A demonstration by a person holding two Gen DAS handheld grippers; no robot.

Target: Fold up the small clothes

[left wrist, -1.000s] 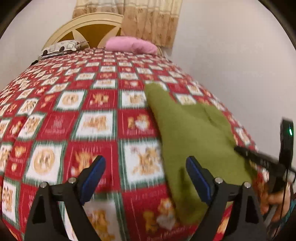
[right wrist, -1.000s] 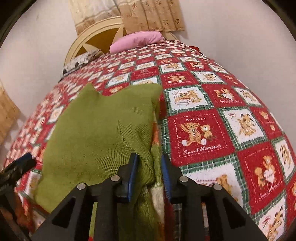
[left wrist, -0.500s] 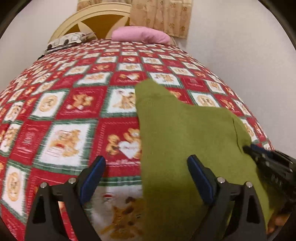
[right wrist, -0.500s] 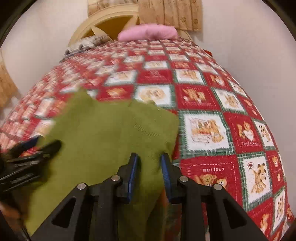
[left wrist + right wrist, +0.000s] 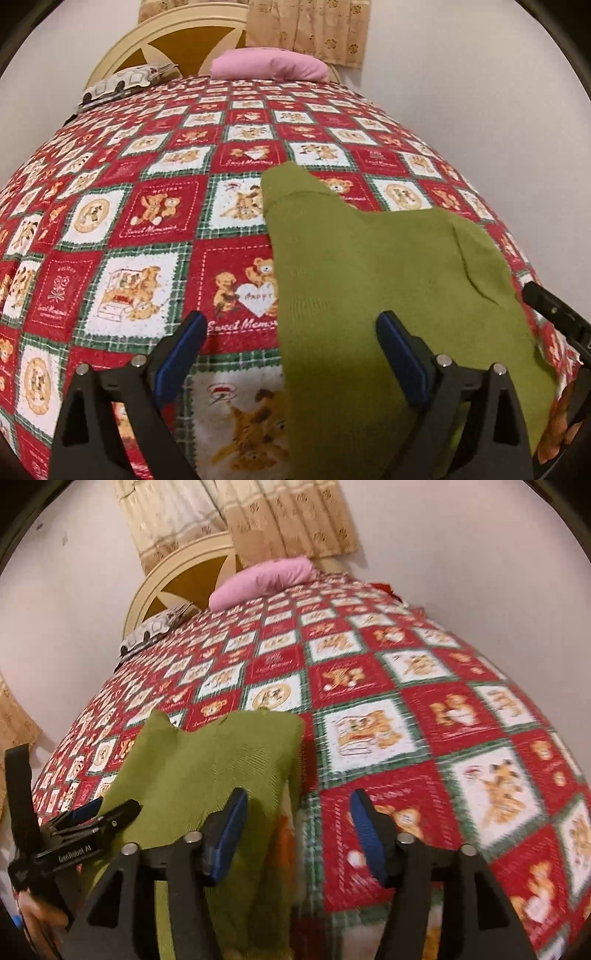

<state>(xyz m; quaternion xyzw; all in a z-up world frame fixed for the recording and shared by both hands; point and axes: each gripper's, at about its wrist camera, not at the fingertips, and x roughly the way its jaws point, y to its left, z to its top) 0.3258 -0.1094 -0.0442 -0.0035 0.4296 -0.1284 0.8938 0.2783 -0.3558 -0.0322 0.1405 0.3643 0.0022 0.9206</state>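
Since the garment lies flat on the bed, every line below reads from the two wrist views alone.

Garment location: green knit garment (image 5: 388, 280) spread on the red patchwork bedspread (image 5: 155, 206); lower centre to lower right of the left wrist view, lower left of the right wrist view; near end runs off the bottom of both frames.

Handling, judged: light, soft and limp; ribbed knit weave suggests some stretch and fair grip for the pads; no stiffness to hold a crease unaided; likely to sag or bunch if lifted by one point only.

Where to grip, judged: corners and hem edges; the far pointed corner (image 5: 284, 177) and the far right corner (image 5: 291, 720) are the clearest free edges; pinch both layers where the cloth is doubled.

Left gripper (image 5: 291, 332): jaws stand wide apart above the cloth edge; nothing between the pads.

Right gripper (image 5: 295, 812): jaws opening; left pad lies against the cloth edge, no grip on it; bedspread shows in the gap.

Hidden or unclear: near hem and the edge of the bed are cut off; layer count of the fold cannot be told; right wrist view is motion-blurred; a hand (image 5: 40, 915) shows only partly at lower left.

Background: pink pillow (image 5: 269, 68) and headboard (image 5: 177, 44) at upper centre, well apart from the garment.
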